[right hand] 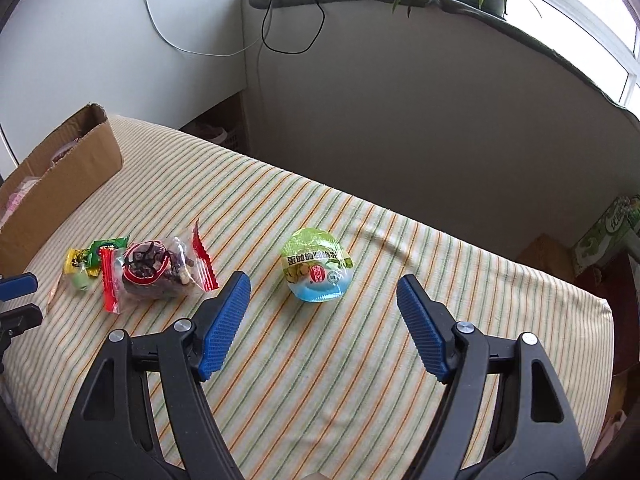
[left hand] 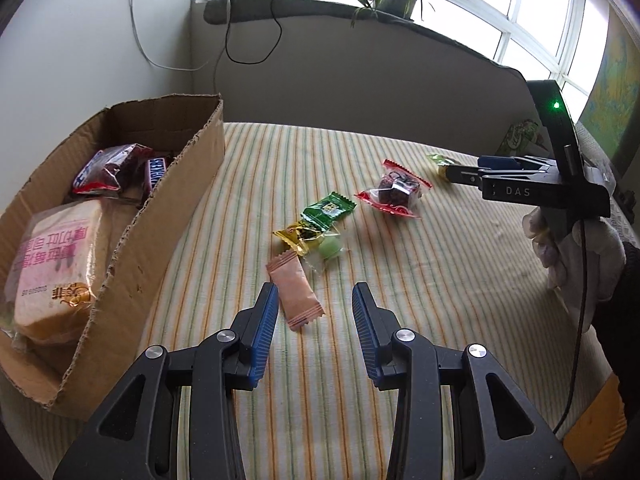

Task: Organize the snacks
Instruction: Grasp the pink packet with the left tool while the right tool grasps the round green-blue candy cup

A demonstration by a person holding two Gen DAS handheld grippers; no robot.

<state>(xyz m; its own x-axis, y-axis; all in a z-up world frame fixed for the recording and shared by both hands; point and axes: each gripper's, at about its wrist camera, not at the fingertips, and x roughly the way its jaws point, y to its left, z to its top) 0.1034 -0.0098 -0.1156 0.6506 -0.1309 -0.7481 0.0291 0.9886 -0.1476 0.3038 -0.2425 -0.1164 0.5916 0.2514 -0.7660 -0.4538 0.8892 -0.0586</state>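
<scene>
While left gripper (left hand: 315, 298) jaws spread near pink sachet (left hand: 297, 290), right gripper (right hand: 323, 292) jaws spread before round snack (right hand: 317, 266), nothing held

1. A cardboard box (left hand: 132, 216) stands at the left of the surface (left hand: 400, 320), a bread pack (left hand: 60, 264) inside.
2. Small candies (left hand: 316, 232) lie right of it.
3. A nut bar (right hand: 156, 272) lies between candies and the round snack (right hand: 318, 270).

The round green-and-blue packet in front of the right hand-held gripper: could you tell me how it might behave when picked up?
The round packet looks domed, so it may roll or rock if nudged. Its glossy film wrapper probably makes it slippery between the pads. It sits alone on the striped cloth, so nothing nearby would stop it.
</scene>
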